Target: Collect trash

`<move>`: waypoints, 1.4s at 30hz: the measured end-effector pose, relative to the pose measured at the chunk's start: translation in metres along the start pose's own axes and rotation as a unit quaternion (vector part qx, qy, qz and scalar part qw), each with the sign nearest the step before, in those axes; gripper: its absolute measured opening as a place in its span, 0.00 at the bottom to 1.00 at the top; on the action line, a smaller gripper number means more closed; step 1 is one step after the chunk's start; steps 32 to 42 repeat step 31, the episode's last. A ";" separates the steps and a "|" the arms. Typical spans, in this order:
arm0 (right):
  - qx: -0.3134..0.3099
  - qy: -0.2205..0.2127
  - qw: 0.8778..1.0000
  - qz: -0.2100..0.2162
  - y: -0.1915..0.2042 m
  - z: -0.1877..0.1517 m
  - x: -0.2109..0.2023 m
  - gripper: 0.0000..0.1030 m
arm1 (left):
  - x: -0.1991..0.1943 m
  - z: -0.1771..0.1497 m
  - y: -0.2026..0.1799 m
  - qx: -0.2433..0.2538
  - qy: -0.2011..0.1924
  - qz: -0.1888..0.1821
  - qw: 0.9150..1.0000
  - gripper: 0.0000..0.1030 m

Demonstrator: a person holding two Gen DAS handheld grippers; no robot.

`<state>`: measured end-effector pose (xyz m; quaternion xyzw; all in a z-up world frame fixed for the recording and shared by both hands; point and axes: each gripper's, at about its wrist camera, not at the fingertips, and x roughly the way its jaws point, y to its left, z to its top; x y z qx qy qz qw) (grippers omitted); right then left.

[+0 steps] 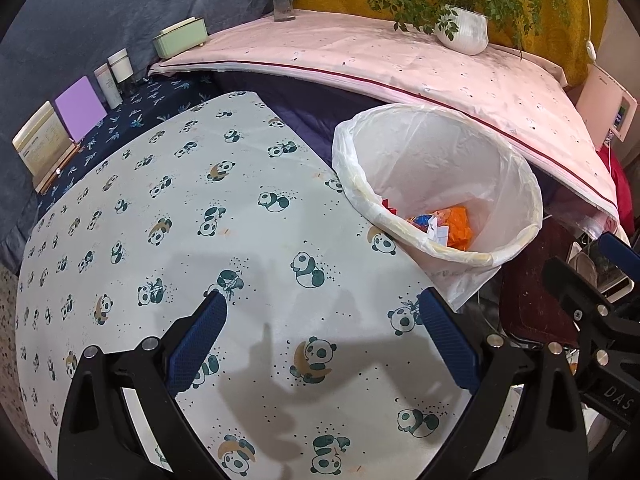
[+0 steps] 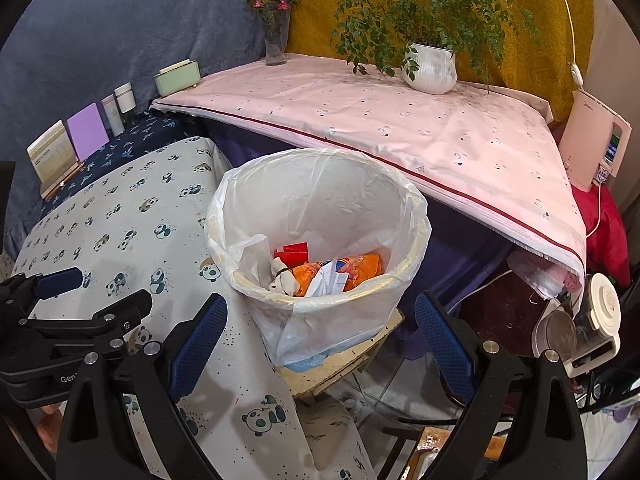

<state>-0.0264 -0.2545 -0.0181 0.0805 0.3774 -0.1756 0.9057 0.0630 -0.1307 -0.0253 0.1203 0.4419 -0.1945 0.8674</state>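
A trash bin (image 2: 320, 200) lined with a clear plastic bag stands just off the right edge of the panda-print table (image 1: 200, 220). Inside lie an orange wrapper (image 2: 360, 266), a red packet (image 2: 294, 252) and white paper scraps (image 2: 330, 280). The bin also shows in the left wrist view (image 1: 440, 168). My left gripper (image 1: 322, 308) is open and empty above the table. My right gripper (image 2: 320, 310) is open and empty just in front of the bin's near rim. The left gripper also shows in the right wrist view (image 2: 60, 282).
A pink-covered table (image 2: 400, 120) behind the bin carries a potted plant (image 2: 430, 68), a flower vase (image 2: 275, 40) and a green box (image 2: 176, 76). Bottles (image 1: 114, 76), a purple card (image 1: 80, 108) and a calendar (image 1: 40, 144) line the far left. Appliances (image 2: 580, 320) crowd the right.
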 end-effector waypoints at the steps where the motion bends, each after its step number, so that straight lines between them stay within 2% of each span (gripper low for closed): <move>1: 0.001 0.000 1.000 0.000 0.000 0.000 0.000 0.89 | 0.000 0.000 -0.001 0.001 0.000 0.000 1.000 0.90; 27: 0.011 0.004 1.000 -0.009 -0.007 -0.006 0.001 0.89 | -0.001 0.000 -0.009 0.015 -0.008 0.004 1.000 0.90; 31: 0.015 0.000 1.000 -0.010 -0.008 -0.007 -0.001 0.89 | -0.001 -0.001 -0.007 0.012 -0.010 -0.007 1.000 0.90; 42: 0.015 0.000 1.000 -0.010 -0.008 -0.007 -0.001 0.89 | -0.001 -0.001 -0.007 0.012 -0.010 -0.007 1.000 0.90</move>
